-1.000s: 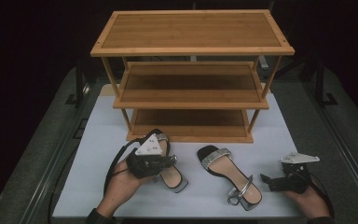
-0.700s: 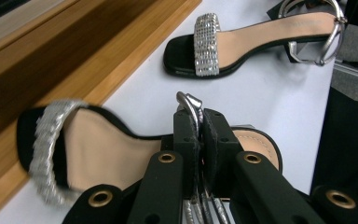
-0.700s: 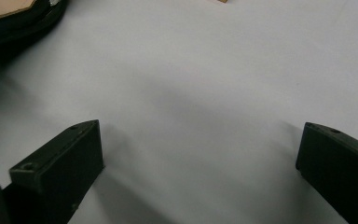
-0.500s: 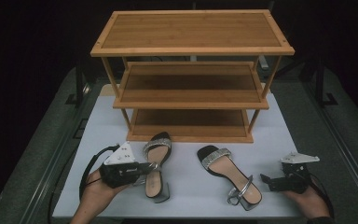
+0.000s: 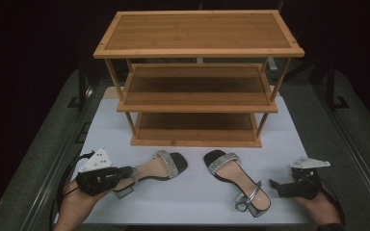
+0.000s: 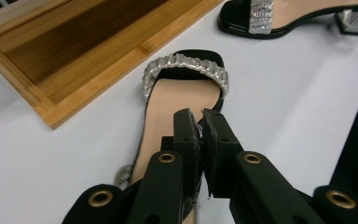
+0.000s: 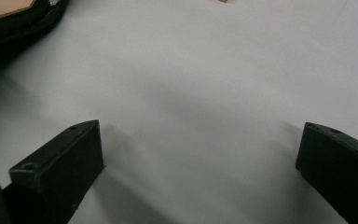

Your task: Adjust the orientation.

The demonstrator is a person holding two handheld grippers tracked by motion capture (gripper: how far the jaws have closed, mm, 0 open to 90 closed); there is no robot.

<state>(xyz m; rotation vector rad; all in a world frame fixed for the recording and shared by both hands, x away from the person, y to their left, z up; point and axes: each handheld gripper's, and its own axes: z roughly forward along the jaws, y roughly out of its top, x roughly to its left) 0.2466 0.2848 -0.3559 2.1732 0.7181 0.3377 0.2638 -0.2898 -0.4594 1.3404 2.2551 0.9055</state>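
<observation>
A three-tier wooden shoe rack (image 5: pixel 197 77) is standing toward the far edge of the white worktop (image 5: pixel 192 202), all of its shelves lying bare. In front of it two black block-heeled sandals with tan insoles and sparkling silver toe straps are lying on the worktop, the left sandal (image 5: pixel 156 169) angling toward the near left corner and the right sandal (image 5: pixel 236 180) sitting just right of the middle. The left gripper (image 6: pixel 199 122) is pinching the left sandal's heel strap between nearly meeting jaws, while the right gripper (image 5: pixel 282 187) is resting by the near right corner with its jaws spread wide and gripping nothing.
</observation>
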